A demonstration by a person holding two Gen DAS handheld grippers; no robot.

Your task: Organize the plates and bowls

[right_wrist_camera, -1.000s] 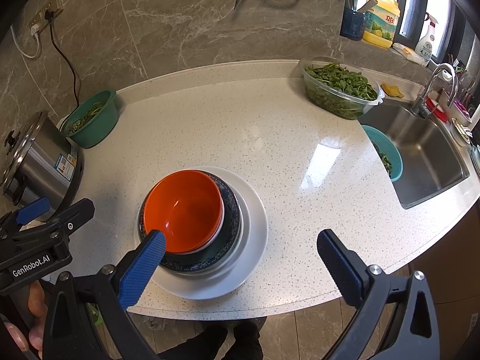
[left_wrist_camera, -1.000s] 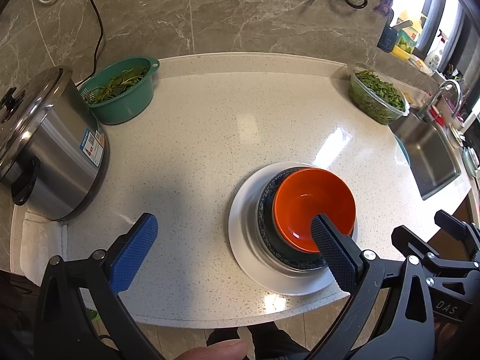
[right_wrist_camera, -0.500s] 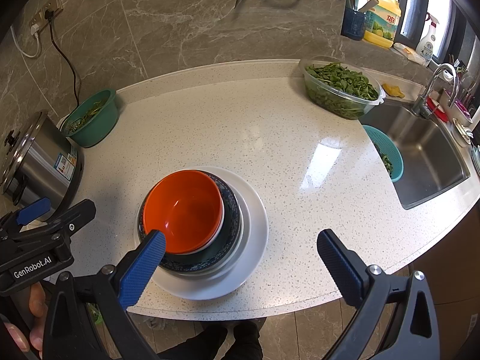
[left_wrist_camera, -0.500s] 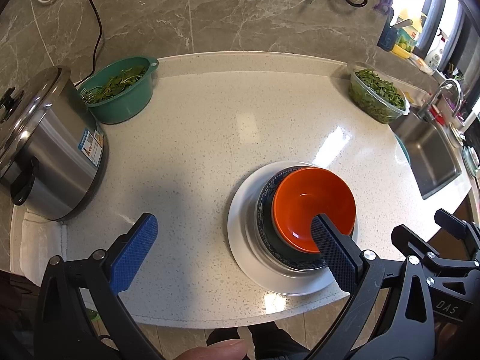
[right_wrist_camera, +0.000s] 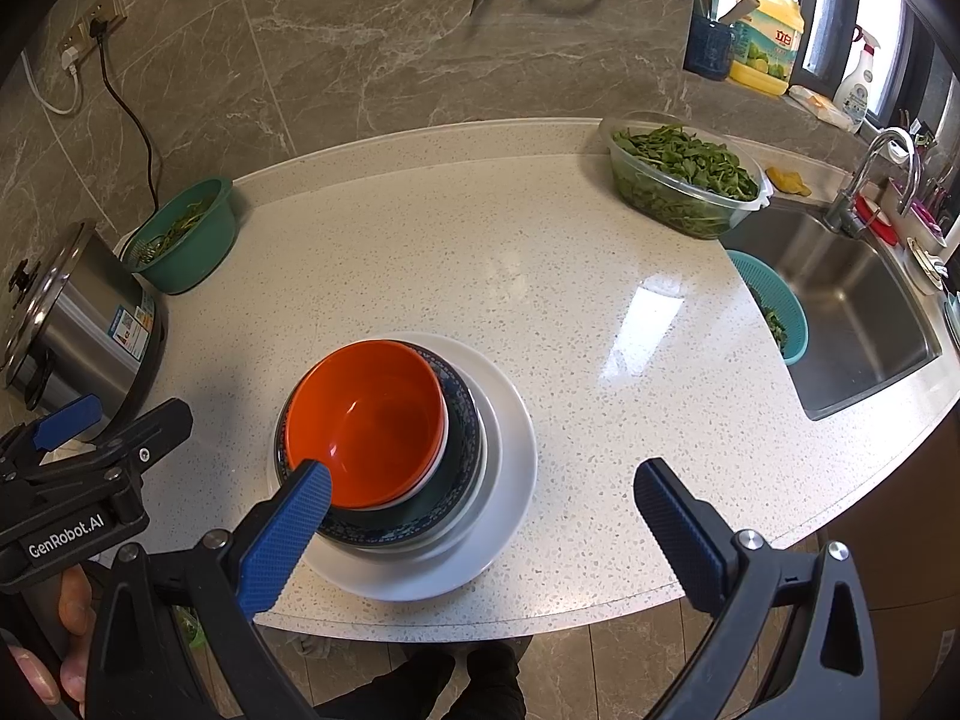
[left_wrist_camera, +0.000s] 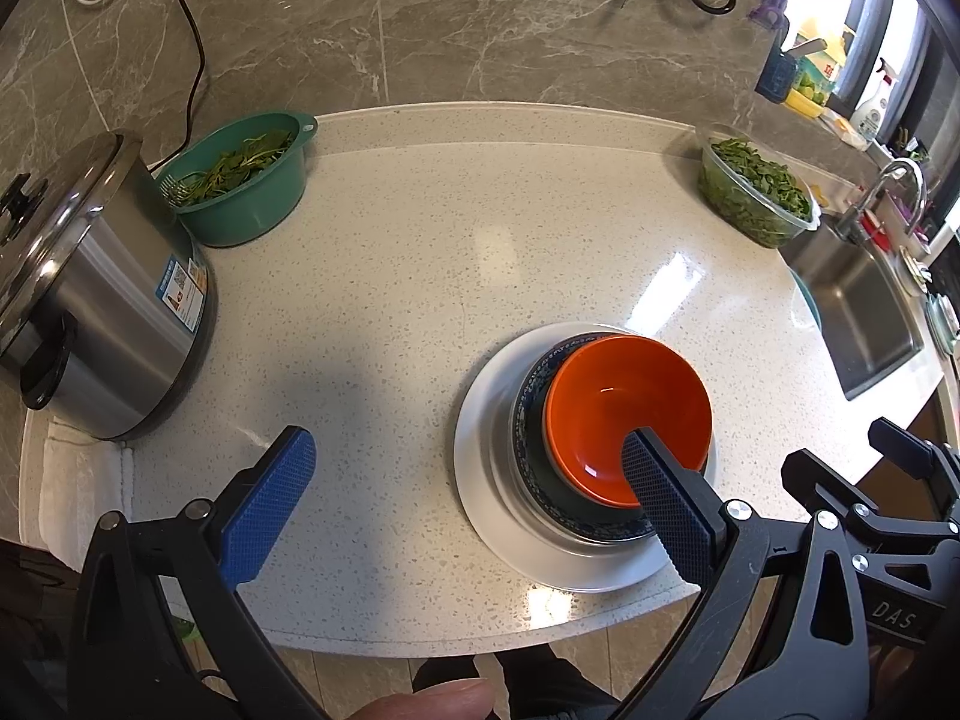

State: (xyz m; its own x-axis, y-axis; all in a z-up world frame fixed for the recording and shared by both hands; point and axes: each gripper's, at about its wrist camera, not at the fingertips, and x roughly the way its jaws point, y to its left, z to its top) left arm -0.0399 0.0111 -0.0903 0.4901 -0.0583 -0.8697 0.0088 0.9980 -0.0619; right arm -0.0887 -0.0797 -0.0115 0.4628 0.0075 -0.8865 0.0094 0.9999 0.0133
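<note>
An orange bowl [left_wrist_camera: 624, 414] sits inside a dark blue patterned bowl [left_wrist_camera: 531, 462], which rests on a white plate [left_wrist_camera: 480, 480] near the counter's front edge. The same stack shows in the right wrist view: orange bowl [right_wrist_camera: 372, 414], blue bowl [right_wrist_camera: 462, 420], white plate [right_wrist_camera: 510, 450]. My left gripper [left_wrist_camera: 462, 480] is open and empty, held above the counter just left of the stack. My right gripper [right_wrist_camera: 486, 510] is open and empty, above the stack's front right side.
A steel rice cooker [left_wrist_camera: 90, 300] and a green colander of greens [left_wrist_camera: 246, 180] stand at the left. A clear tub of greens [right_wrist_camera: 684, 180] stands at the back right. A sink [right_wrist_camera: 852, 312] with a teal strainer [right_wrist_camera: 774, 312] lies at the right.
</note>
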